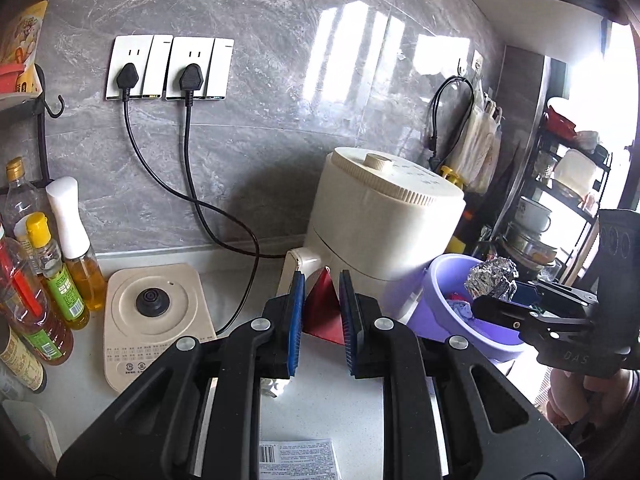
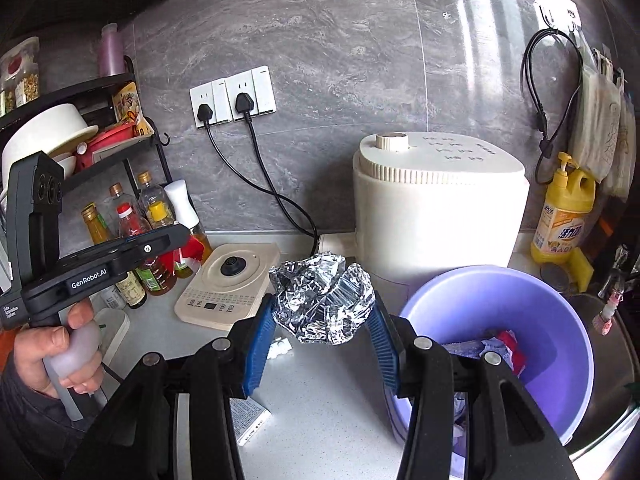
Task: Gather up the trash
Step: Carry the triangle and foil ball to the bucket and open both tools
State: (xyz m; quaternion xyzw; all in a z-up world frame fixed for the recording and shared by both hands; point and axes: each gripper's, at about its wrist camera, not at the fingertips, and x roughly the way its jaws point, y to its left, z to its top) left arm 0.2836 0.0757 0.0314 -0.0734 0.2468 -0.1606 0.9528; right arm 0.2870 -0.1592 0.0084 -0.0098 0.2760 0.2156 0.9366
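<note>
My left gripper (image 1: 321, 282) is shut on a red triangular scrap (image 1: 323, 312), held up above the white counter in front of the cream air fryer. In the right wrist view the left gripper (image 2: 182, 236) shows at the left, with a hand on its grip. My right gripper (image 2: 322, 308) is shut on a crumpled ball of silver foil (image 2: 324, 300), raised above the counter just left of the purple basin (image 2: 560, 320). The basin holds red and purple wrappers (image 2: 506, 346). The left wrist view also shows the foil ball (image 1: 490, 280) and the basin (image 1: 444, 292).
A cream air fryer (image 2: 436, 208) stands at the wall behind the basin, a kettle base (image 1: 152, 320) to its left, with oil bottles (image 1: 60, 280) beyond. Two black cords run from the wall sockets. A barcoded packet (image 1: 296, 460) and white scrap (image 2: 280, 348) lie on the counter. Yellow detergent bottle (image 2: 564, 216) stands right.
</note>
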